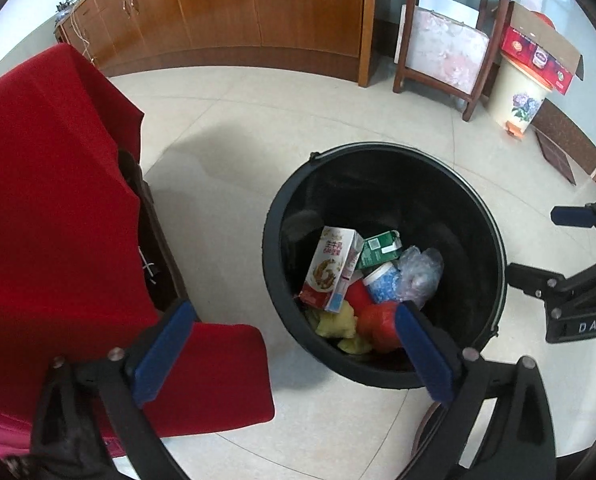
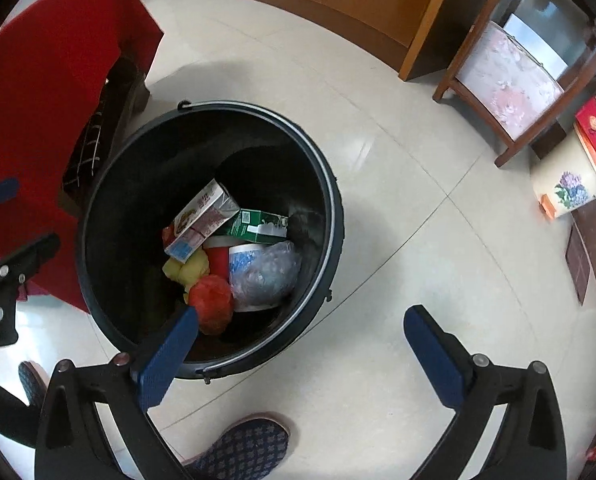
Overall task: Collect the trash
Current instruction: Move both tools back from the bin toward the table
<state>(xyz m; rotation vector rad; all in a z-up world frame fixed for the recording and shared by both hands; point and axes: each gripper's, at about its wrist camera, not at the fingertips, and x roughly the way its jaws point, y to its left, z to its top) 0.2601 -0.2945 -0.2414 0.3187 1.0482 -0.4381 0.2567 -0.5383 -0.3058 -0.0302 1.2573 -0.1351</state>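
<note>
- While both grippers hang above the pale tiled floor (image 1: 226, 128), the black trash bucket (image 1: 276, 264) stands on it just beside the red-draped furniture (image 1: 50, 184), with every piece of trash inside it.
- Left gripper (image 1: 294, 350): jaws spread wide, nothing between them; one blue pad (image 1: 421, 354) overlaps the bucket's near rim, the other sits over the red cloth.
- Right gripper (image 2: 299, 354): jaws wide apart and empty; its left pad (image 2: 168, 360) overlaps the bucket's near rim, the other pad is over bare tile, so the bucket lies ahead and to the left of it.
- In the bucket's bottom: a white-and-red carton (image 1: 331, 268) leaning against a green carton (image 1: 379, 248), a blue-patterned cup (image 1: 383, 282), crumpled clear plastic (image 1: 419, 270), a yellow wad (image 1: 335, 324) and a red-orange wad (image 1: 377, 326).
- Only the left view shows the wooden cabinet doors (image 1: 266, 4) with their handles, plus the right gripper's side at the frame edge.
- Only the right view shows a blue patterned slipper (image 2: 244, 446) on the floor near the bucket.
- Both views show a wooden chair (image 2: 505, 84) and a flowered pedal bin (image 2: 565, 192) well apart from the bucket.
</note>
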